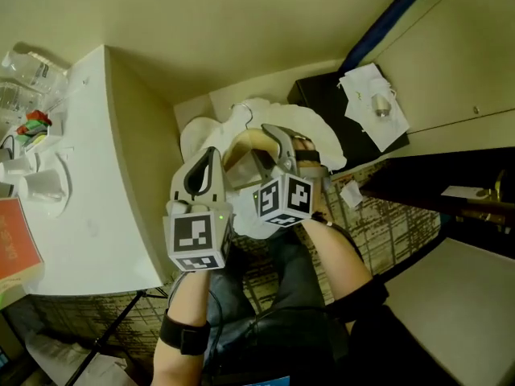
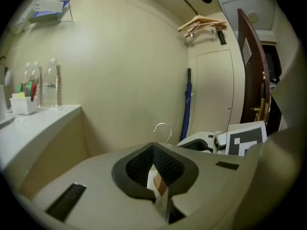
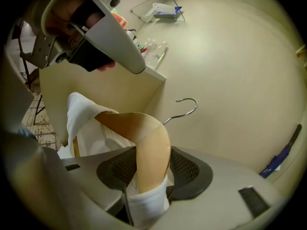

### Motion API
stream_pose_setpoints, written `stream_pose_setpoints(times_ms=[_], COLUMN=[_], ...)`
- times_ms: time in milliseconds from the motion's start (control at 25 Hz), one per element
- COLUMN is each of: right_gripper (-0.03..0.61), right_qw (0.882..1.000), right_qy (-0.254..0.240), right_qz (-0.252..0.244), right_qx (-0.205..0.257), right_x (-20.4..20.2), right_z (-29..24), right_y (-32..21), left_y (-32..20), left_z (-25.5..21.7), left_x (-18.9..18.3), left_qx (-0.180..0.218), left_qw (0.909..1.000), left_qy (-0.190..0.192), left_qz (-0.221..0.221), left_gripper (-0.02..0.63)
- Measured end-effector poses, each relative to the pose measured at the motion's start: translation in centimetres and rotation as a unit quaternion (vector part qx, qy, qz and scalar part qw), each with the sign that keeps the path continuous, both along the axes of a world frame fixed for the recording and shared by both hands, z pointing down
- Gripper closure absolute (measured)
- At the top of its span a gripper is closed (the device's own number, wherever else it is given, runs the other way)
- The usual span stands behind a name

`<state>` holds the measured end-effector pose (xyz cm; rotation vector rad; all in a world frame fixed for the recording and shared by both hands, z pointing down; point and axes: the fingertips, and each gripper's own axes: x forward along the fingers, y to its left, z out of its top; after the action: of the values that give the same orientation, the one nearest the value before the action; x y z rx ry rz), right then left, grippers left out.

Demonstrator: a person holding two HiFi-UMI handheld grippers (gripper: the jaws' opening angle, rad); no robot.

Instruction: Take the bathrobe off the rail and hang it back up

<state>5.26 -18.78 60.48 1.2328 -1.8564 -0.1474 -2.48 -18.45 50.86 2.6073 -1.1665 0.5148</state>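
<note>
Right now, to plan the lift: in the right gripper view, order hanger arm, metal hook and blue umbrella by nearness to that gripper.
1. Wooden hanger arm, between the jaws.
2. Metal hook, just ahead.
3. Blue umbrella, far right by the wall.

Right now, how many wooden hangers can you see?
2. One hanger carries the bathrobe, clamped in the right claw; a bare hanger hangs high above the pale door. More may overlap behind it.

Head view looks steeply down; gripper views share the hanger hook [image 2: 163, 124]
</note>
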Motion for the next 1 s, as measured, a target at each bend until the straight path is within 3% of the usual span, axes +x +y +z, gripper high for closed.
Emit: stream_pose_setpoints(times_ms=[240,440,760,1000], right_gripper=[0.370,0.370,0.361,0.345], right_qw=[0.997,0.990,0.982,0.980], right_qy=[-0.015,-0.038,-0.070,-0.066], right_qz=[-0.001,0.011,0.004,0.009], right_qx=[-0.081,-0.133,-0.177,-0.185], right_x=[-0.3,0.1,-0.2,0.1], right_z=[12.4,19.7,24.8,25.5], right_y=[0.9,0.2,-1.5,-1.6], left_y=[0.4,1.0,2.1,2.6], left_z=[7.5,12.8,20.4,21.3], left_x=[-0.1,0.1,-0.3,-0.1], left_qx=[-0.041,-0.060,-0.082,-0.097], left_qw=[0.9989,0.9978,0.9957,0.9945], left_qy=[-0.009,-0.019,-0.042,-0.036], left_qz=[-0.022,-0.023,-0.011,-0.015], left_gripper=[0.612,0.612,0.612,0.612])
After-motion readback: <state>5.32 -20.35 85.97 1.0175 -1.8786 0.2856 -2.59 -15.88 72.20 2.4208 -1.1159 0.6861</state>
